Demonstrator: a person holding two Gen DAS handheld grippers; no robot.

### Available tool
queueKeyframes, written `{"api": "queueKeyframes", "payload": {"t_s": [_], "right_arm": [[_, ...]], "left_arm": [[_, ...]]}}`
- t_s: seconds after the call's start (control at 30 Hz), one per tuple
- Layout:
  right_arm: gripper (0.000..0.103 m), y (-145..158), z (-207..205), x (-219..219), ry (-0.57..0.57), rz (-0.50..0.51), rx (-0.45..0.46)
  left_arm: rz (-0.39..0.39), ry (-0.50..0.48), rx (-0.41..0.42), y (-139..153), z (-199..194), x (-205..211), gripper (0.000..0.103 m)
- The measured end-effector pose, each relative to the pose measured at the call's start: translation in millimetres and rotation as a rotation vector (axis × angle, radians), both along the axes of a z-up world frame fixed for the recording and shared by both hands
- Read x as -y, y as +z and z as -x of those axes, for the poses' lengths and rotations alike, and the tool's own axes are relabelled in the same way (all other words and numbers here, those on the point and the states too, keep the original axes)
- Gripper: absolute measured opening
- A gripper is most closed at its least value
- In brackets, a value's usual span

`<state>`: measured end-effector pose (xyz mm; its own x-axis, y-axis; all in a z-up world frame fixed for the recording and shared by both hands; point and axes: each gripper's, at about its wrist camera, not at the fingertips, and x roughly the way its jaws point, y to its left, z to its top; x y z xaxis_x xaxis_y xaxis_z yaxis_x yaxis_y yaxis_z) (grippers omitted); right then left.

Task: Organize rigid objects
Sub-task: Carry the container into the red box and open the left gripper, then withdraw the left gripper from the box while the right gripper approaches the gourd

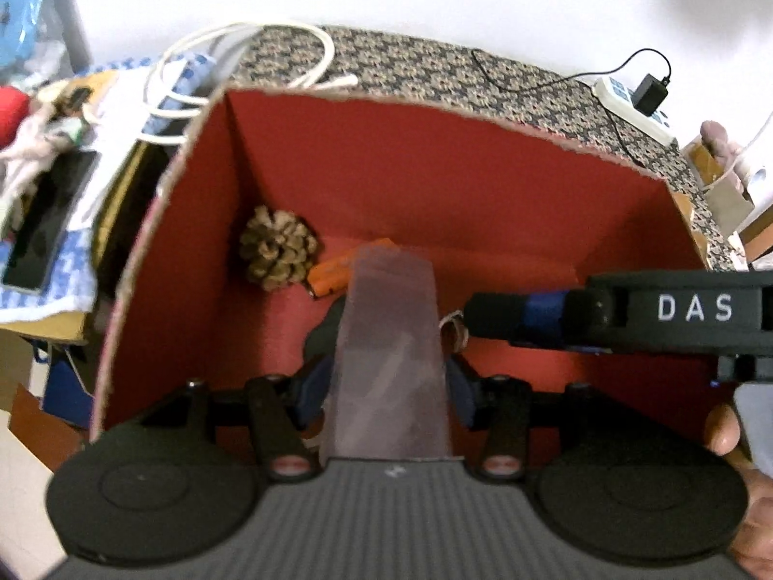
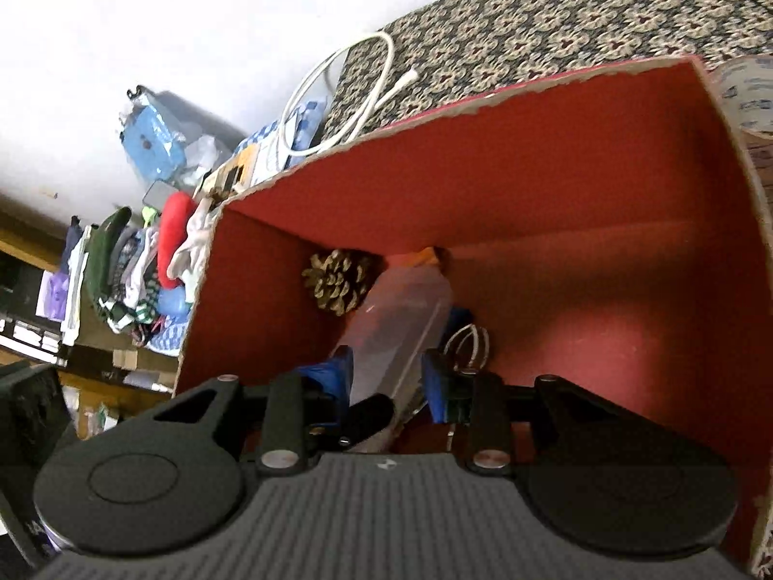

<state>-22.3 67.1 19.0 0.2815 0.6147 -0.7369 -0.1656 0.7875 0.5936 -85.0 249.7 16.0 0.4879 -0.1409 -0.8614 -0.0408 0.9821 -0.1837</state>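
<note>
An open box with red inner walls [image 1: 435, 169] [image 2: 531, 183] fills both views. On its floor lie a pinecone [image 1: 278, 249] [image 2: 338, 280], an orange object [image 1: 333, 270] [image 2: 427, 256] and a small white loop [image 1: 454, 331] [image 2: 468, 343]. A long translucent plastic container [image 1: 391, 338] [image 2: 406, 319] reaches down into the box. My left gripper [image 1: 389, 379] has its blue pads against the container's two sides. My right gripper [image 2: 386, 377] also has the container between its pads. Its finger [image 1: 502, 311] comes in from the right in the left wrist view.
The box stands on a patterned cloth [image 1: 435, 63]. Behind it lie a white cable [image 1: 241, 38] and a power strip with a black adapter [image 1: 633, 101]. A dark phone [image 1: 43, 227] and a pile of clothes [image 2: 135, 270] sit left, a tape roll [image 2: 744, 92] right.
</note>
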Motion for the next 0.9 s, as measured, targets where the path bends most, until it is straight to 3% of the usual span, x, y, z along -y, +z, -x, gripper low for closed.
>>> {"api": "queueKeyframes", "payload": {"t_s": [0.6, 0.9], "right_arm": [[0.016, 35.9, 42.9, 17.2, -0.113, 0.056, 0.191], [0.016, 45.7, 57.5, 33.7, -0.119, 0.087, 0.248]], "left_arm": [[-0.175, 0.006, 0.103, 34.3, 28.1, 28.6, 0.063], [-0.213, 0.033, 0.106, 41.9, 36.8, 44.6, 0.064]]}}
